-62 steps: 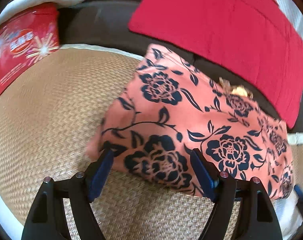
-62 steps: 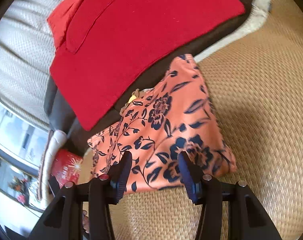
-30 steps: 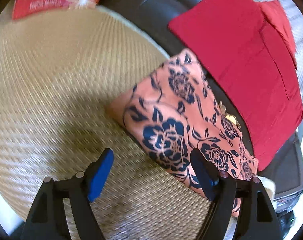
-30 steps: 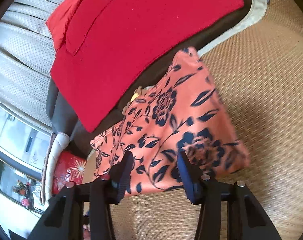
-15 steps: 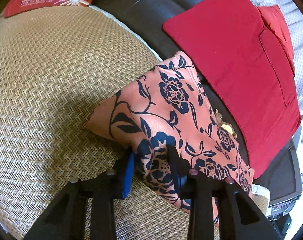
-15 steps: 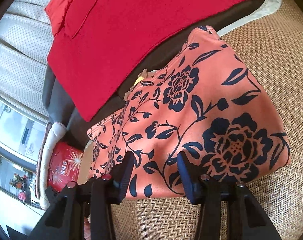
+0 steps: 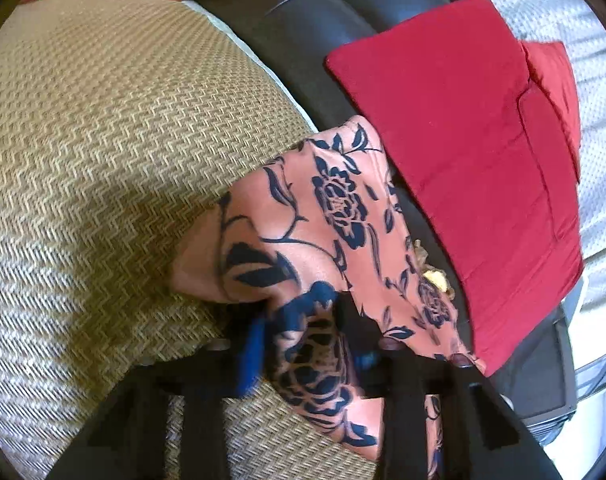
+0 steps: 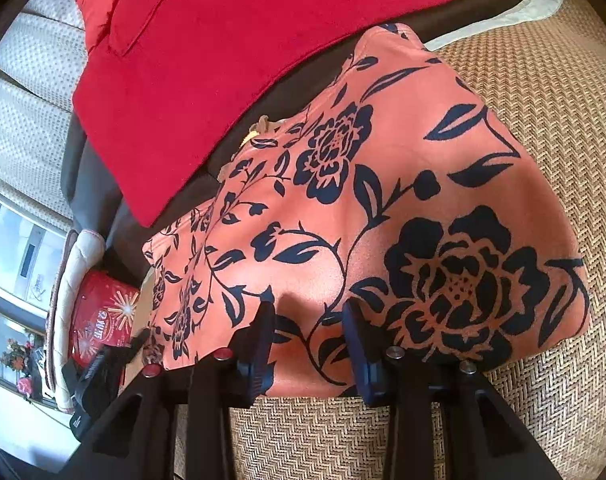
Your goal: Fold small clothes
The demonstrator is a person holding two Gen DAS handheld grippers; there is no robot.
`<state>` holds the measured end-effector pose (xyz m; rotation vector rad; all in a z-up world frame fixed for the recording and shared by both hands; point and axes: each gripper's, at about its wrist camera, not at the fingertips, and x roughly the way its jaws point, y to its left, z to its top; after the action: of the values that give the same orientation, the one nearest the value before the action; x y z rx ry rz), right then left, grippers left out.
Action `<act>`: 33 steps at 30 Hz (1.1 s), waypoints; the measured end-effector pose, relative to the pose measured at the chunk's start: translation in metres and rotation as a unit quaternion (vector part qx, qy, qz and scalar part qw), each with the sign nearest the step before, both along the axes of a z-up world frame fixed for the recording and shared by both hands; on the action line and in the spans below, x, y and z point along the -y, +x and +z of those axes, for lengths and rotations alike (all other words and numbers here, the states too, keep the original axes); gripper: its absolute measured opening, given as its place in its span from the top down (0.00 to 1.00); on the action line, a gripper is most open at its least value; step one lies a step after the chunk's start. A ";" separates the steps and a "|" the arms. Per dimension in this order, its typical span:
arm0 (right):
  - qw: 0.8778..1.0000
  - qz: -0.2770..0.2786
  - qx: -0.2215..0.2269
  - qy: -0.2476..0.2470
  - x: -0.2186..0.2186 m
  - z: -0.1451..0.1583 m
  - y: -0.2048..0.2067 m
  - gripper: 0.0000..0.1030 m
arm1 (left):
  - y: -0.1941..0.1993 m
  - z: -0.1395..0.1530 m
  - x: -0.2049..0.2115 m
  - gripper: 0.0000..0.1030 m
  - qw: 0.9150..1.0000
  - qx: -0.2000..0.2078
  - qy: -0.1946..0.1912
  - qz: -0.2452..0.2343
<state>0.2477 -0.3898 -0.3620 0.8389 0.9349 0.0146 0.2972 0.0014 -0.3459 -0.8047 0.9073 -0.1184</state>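
Right now left gripper [image 7: 303,332] pinches a bunched fold of the floral garment [image 7: 327,240], cloth pulled up between the pads. Right gripper [image 8: 309,340] jaws have just been closing, garment's near edge between them, puckered; cannot tell if pressed. Both angled downward. Garment: soft salmon fabric, navy flowers, lying on herringbone woven mat [image 7: 103,140] beside a red cushion [image 8: 223,40].

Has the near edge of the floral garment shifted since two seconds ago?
Yes. The floral garment's near edge is bunched and lifted off the woven mat in the left gripper, which has just closed on it.
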 end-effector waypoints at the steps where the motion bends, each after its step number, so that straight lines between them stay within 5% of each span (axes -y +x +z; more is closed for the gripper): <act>1: 1.000 0.000 0.000 0.006 0.002 -0.001 -0.001 0.64 | 0.000 -0.001 -0.003 0.73 1.000 0.003 -0.014 0.004; 8: 0.993 -0.048 0.042 0.097 0.053 0.013 -0.034 0.61 | -0.004 0.005 -0.015 0.78 0.999 0.021 -0.031 -0.006; 10: 0.991 -0.089 0.052 0.085 0.078 0.023 -0.054 0.26 | -0.003 0.006 -0.017 0.68 0.999 0.020 -0.035 -0.008; 11: 0.987 -0.121 0.062 0.083 0.094 0.026 -0.068 0.24 | -0.002 0.006 -0.018 0.50 0.999 0.019 -0.044 -0.008; 13: 0.982 -0.150 0.071 0.091 0.115 0.026 -0.086 0.24 | -0.002 0.004 -0.020 0.39 0.997 0.022 -0.067 -0.008; 16: 0.977 -0.174 0.063 0.105 0.132 0.017 -0.098 0.24 | -0.003 0.006 -0.017 0.41 0.998 0.032 -0.060 -0.010; 19: 0.980 -0.154 0.047 0.115 0.129 0.006 -0.088 0.24 | -0.005 0.009 -0.010 0.75 0.999 0.035 -0.014 -0.001; 25: 0.990 -0.110 0.011 0.082 0.102 -0.005 -0.057 0.26 | -0.005 0.012 -0.005 0.80 0.999 0.050 0.002 -0.002; 29: 0.996 -0.089 0.004 0.007 0.080 0.003 -0.041 0.26 | 0.000 0.008 -0.008 0.76 0.999 0.042 -0.017 0.003; 32: 0.995 -0.071 -0.014 -0.064 0.061 0.007 -0.031 0.42 | 0.002 0.007 -0.008 0.76 0.999 0.041 -0.018 0.003; 33: 0.994 -0.065 -0.020 -0.084 0.055 0.007 -0.028 0.57 | 0.001 0.008 -0.007 0.76 0.999 0.047 -0.014 -0.003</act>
<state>0.2193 -0.4453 -0.3547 0.7446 0.9049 -0.1909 0.2984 0.0088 -0.3380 -0.8166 0.8202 -0.1728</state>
